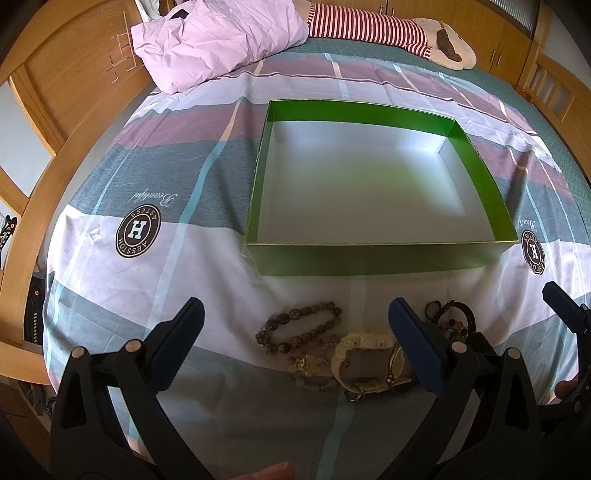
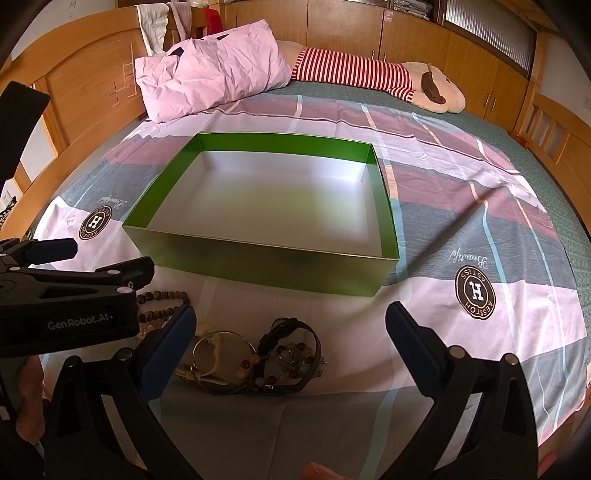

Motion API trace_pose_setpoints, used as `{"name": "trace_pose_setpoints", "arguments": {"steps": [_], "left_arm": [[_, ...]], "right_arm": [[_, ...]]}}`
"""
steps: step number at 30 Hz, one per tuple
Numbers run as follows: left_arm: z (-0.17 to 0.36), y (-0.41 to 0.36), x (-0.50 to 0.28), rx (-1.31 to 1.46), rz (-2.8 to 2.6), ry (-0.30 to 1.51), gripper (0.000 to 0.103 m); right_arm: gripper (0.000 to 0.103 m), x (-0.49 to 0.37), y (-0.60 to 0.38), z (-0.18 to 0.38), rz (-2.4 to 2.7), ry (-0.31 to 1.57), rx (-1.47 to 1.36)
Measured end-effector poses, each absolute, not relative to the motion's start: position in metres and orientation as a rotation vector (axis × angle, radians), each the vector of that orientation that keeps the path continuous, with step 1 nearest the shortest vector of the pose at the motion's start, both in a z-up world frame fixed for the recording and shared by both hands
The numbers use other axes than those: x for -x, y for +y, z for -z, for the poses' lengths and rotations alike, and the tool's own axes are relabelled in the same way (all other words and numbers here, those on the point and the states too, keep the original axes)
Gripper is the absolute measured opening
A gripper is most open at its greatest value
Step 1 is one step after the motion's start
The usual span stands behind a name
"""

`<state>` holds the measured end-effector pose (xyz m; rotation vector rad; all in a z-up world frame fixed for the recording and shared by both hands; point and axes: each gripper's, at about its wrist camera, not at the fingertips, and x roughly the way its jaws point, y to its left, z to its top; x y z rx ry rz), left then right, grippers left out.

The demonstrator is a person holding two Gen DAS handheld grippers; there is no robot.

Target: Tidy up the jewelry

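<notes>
A green open box [image 1: 369,258] [image 2: 258,269] with a white, bare inside rests on the bedsheet. Just in front of it lies a heap of jewelry. In the left wrist view I see a brown bead bracelet [image 1: 295,325], a cream watch [image 1: 364,345] and a gold charm [image 1: 308,364]. In the right wrist view a metal bangle [image 2: 225,352], a black strap bracelet [image 2: 291,332] and amber beads [image 2: 266,363] show. My left gripper [image 1: 295,343] stands open above the heap. My right gripper [image 2: 290,343] is open too, hovering over the same pile.
A lilac pillow [image 1: 221,40] and a red-striped plush toy [image 1: 369,26] lie at the far end of the bed. A wooden headboard [image 1: 74,74] curves along the left. The patterned sheet [image 2: 480,240] is bare right of the box.
</notes>
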<state>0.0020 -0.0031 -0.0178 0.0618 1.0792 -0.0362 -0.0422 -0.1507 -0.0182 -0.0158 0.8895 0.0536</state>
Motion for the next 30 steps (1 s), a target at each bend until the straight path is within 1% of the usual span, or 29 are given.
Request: {"name": "trace_pose_setpoints", "arguments": {"steps": [30], "left_arm": [[0.0211,-0.0050,-0.0022,-0.068,0.036,1.086,0.101]], "right_arm": [[0.102,0.0409,-0.1499,0.0194,-0.054,0.894,0.019]]}}
